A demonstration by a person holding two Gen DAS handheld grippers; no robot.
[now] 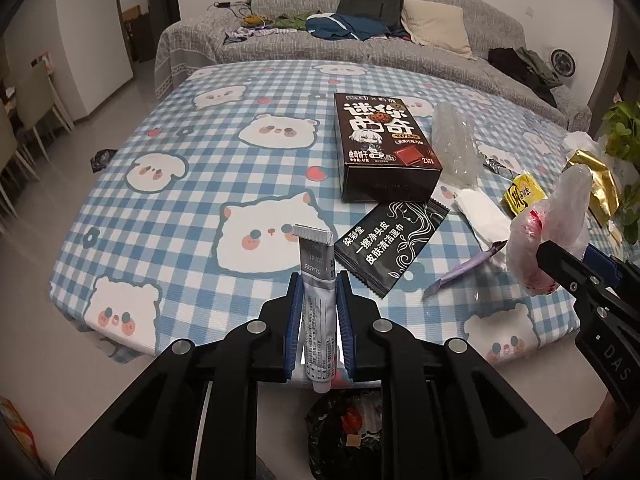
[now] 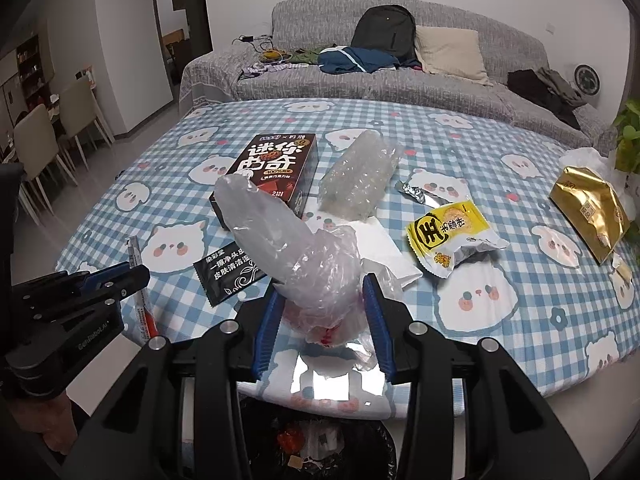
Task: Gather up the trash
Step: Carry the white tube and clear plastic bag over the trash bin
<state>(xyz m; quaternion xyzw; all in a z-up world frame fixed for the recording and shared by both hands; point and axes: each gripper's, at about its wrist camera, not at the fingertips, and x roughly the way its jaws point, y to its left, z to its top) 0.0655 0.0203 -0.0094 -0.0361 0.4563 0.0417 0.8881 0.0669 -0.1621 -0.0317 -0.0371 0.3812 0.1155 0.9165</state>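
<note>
My left gripper (image 1: 318, 278) is shut on a flattened silver tube (image 1: 316, 300), which stands upright between the blue pads (image 1: 295, 312) above the table's near edge. My right gripper (image 2: 322, 300) is shut on a crumpled clear plastic bag (image 2: 280, 240) with something red inside; the same bag (image 1: 552, 224) shows at the right of the left wrist view. Below both grippers stands a bin with a black liner (image 1: 344, 432), and its rim (image 2: 384, 440) holds some scraps. In the right wrist view the left gripper (image 2: 134, 274) shows at the left with the tube (image 2: 138, 280).
On the checked tablecloth (image 1: 180, 208) lie a dark biscuit box (image 1: 384, 144), a black wet-wipe sachet (image 1: 392, 240), bubble wrap (image 2: 356, 176), a white napkin (image 2: 384, 248), a yellow snack wrapper (image 2: 448, 236), a gold bag (image 2: 588, 212) and a purple wrapper (image 1: 468, 268). A grey sofa (image 1: 360, 52) stands behind.
</note>
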